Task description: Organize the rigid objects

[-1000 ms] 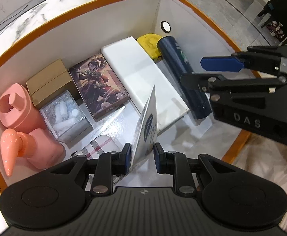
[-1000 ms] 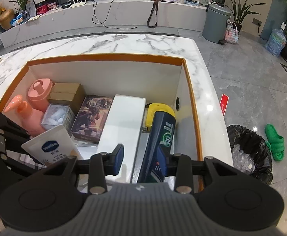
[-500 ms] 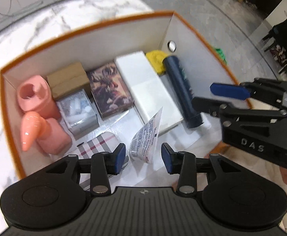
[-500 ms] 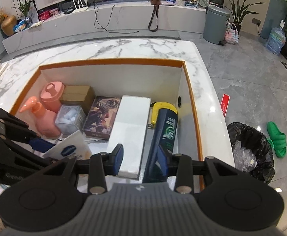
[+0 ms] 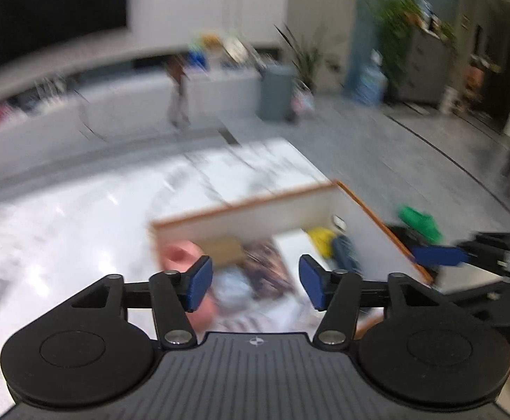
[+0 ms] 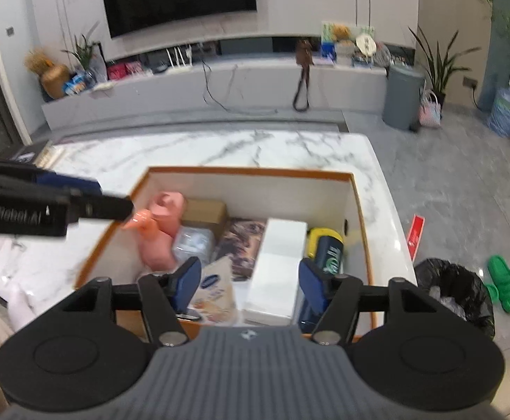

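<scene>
An orange-rimmed white box (image 6: 358,206) on the marble table holds pink bottles (image 6: 160,231), a brown carton (image 6: 205,210), a clear case (image 6: 193,245), a picture box (image 6: 242,245), a long white box (image 6: 279,266), a yellow item (image 6: 321,239), a dark blue bottle (image 6: 326,255) and a white Vaseline sachet (image 6: 216,290) lying near the front. My left gripper (image 5: 253,285) is open and empty, high above the box; its view is blurred. My right gripper (image 6: 247,285) is open and empty above the box's near edge.
The marble tabletop (image 6: 219,150) surrounds the box. A black bin bag (image 6: 454,294) and green slippers (image 6: 503,283) lie on the floor to the right. A grey bin (image 6: 402,98) and a TV bench stand behind.
My left gripper opened and let go of the Vaseline sachet, which now lies in the box. Both grippers rose and pulled back from the box.
</scene>
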The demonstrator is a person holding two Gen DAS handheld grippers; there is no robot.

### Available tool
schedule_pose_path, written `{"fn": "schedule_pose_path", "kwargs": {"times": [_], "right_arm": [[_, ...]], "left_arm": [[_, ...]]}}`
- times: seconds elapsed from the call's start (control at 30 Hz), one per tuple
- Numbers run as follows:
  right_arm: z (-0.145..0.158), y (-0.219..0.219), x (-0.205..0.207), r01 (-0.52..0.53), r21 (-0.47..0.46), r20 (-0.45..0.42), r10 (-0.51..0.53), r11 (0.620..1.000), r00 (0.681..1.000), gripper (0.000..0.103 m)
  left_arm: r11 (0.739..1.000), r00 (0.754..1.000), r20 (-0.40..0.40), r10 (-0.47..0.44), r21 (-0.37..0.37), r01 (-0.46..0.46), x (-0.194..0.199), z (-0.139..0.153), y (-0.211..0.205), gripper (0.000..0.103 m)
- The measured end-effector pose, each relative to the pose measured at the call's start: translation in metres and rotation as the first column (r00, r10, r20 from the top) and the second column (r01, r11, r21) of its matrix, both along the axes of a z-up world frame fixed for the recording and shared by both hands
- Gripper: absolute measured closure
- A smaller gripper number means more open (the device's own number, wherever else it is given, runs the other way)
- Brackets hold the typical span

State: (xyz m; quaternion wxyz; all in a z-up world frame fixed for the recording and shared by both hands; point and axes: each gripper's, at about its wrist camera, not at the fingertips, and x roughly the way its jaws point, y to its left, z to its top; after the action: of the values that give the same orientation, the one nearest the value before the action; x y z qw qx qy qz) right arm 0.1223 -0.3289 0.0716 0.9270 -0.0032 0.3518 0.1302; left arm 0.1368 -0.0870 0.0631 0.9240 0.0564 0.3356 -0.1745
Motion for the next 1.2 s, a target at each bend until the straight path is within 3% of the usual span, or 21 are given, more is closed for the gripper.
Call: {"fn": "schedule_pose_path", "kwargs": {"times": [0.13, 0.23, 0.3, 0.57, 0.7, 1.2], "right_arm": [[0.004, 0.007, -0.022, -0.017, 0.025, 0.055, 0.016, 1.000, 0.998, 0.028], [-0.001, 0.013, -0.036, -0.013, 0.047, 0.105, 0.008, 0.999, 0.994, 0.021], [-0.007, 0.018, -0.042, 0.004, 0.054, 0.130, -0.011, 0.999, 0.991, 0.018], [-0.039, 0.036, -0.050, 0.061, 0.004, 0.171, -0.061, 0.998, 0.983, 0.013], [-0.054, 0.036, -0.047, 0.094, -0.020, 0.152, -0.090, 0.995, 0.984, 0.012], [-0.075, 0.035, -0.027, 0.094, -0.015, 0.063, -0.093, 0.995, 0.994, 0.006]], "left_arm": [[0.995, 0.984, 0.148, 0.095, 0.024, -0.100, -0.023, 0.002, 0.009, 0.032], [0.991, 0.974, 0.186, 0.132, -0.023, -0.130, -0.038, -0.006, 0.015, 0.031], [0.989, 0.968, 0.205, 0.146, -0.016, -0.146, -0.043, -0.017, 0.014, 0.031], [0.961, 0.941, 0.197, 0.276, -0.033, -0.275, -0.058, -0.059, 0.022, 0.025], [0.956, 0.934, 0.211, 0.289, -0.002, -0.295, -0.064, -0.066, 0.025, 0.014], [0.961, 0.949, 0.167, 0.266, 0.029, -0.275, -0.068, -0.092, 0.030, 0.010]]}}
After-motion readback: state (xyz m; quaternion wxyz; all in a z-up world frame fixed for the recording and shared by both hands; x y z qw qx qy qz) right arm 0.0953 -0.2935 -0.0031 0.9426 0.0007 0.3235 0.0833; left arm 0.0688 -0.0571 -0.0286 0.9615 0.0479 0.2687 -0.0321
